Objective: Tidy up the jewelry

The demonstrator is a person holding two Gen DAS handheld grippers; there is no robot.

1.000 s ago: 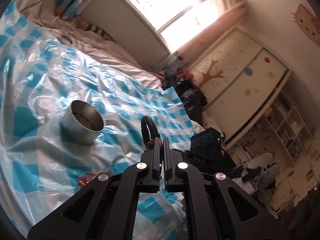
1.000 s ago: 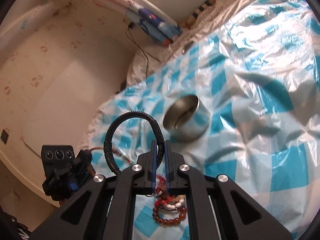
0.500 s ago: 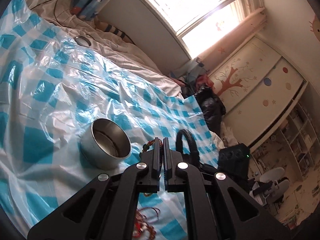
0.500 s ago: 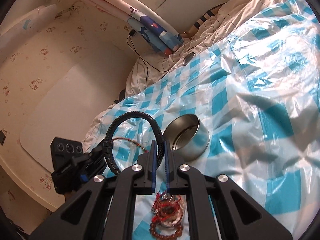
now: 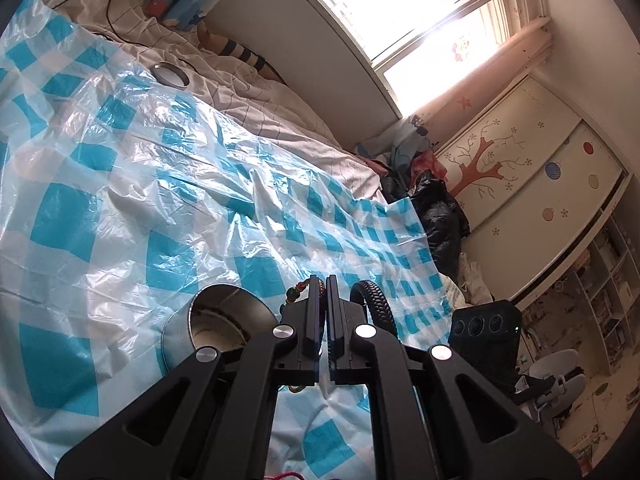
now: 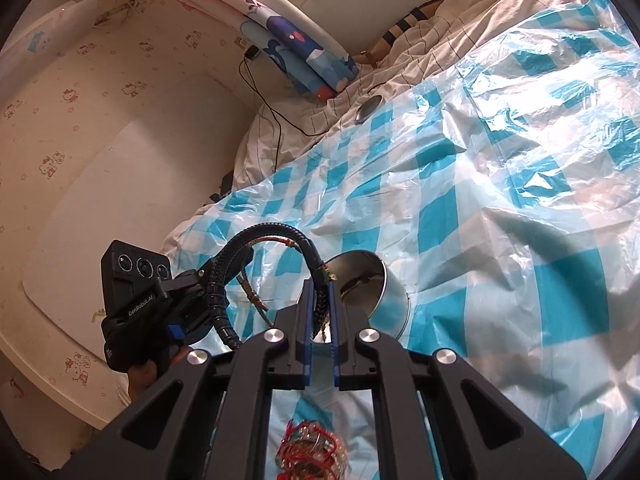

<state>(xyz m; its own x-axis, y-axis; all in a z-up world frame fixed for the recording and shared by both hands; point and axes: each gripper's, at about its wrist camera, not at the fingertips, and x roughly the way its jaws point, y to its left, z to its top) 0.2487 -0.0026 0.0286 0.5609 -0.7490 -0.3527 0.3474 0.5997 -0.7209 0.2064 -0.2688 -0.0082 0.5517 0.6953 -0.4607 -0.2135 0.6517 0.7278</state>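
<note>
Left wrist: left gripper (image 5: 322, 280) clamped on beaded bracelet (image 5: 294, 294), lower centre, beside steel tin (image 5: 212, 324). Right wrist: right gripper (image 6: 320, 286) pinches same strand w/ black cable (image 6: 272, 232), centre frame.

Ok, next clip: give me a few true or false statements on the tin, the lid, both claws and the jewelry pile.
1. The metal tin stands open on the blue checked plastic sheet. True.
2. The tin's lid sits on the tin. False: it lies far off, at the sheet's far edge on the bedding.
3. The left claw is shut on a beaded string. True.
4. The right claw is wide open. False: its jaws are nearly together around a dark braided cord.
5. The pile of red jewelry lies inside the tin. False: it lies on the sheet below the right claw.
</note>
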